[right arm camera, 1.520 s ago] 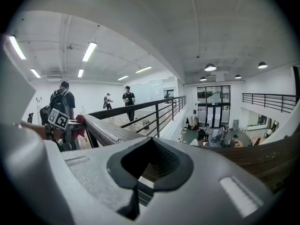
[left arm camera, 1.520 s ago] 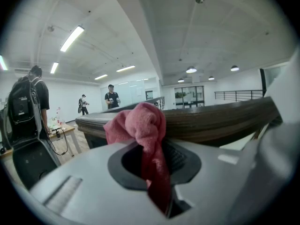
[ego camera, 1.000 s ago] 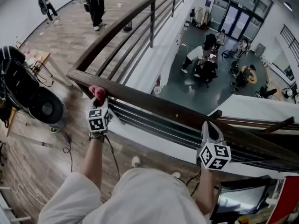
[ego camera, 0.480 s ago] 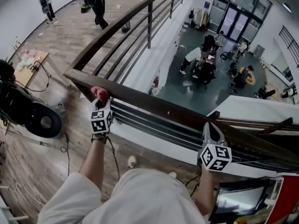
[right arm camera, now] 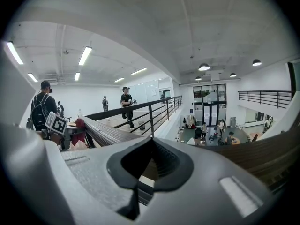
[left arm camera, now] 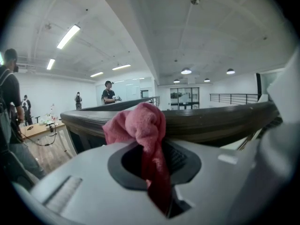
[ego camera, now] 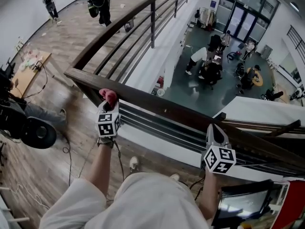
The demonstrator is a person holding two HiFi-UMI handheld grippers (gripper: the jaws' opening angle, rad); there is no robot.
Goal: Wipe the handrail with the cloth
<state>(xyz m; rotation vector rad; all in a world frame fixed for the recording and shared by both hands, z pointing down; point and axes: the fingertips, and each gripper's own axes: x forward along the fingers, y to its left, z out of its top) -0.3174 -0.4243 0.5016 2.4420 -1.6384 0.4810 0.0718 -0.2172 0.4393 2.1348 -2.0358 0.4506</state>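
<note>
The dark wooden handrail [ego camera: 162, 109] runs from a corner at the left across to the lower right. A pink cloth [ego camera: 109, 97] is bunched against the rail's near side just right of that corner. My left gripper [ego camera: 109, 105] is shut on it. In the left gripper view the cloth [left arm camera: 140, 125] sticks up between the jaws of my left gripper [left arm camera: 152, 161], in front of the handrail [left arm camera: 215, 121]. My right gripper [ego camera: 215, 128] is shut and empty, with its tip at the rail farther right. The right gripper view shows my right gripper [right arm camera: 139, 175] and, beyond it, the handrail [right arm camera: 105, 131] and the cloth [right arm camera: 79, 124].
Grey metal bars [ego camera: 157, 128] run under the rail. A second rail [ego camera: 124, 25] leads away from the corner. Past the rail is an open drop to a lower floor with several people [ego camera: 209, 63]. Black equipment [ego camera: 28, 130] and cables lie at the left. A person [ego camera: 97, 1] walks at the back.
My left gripper has slid right along the handrail with the cloth, away from the corner. The right gripper has stayed put. The black equipment now shows lower at the left.
</note>
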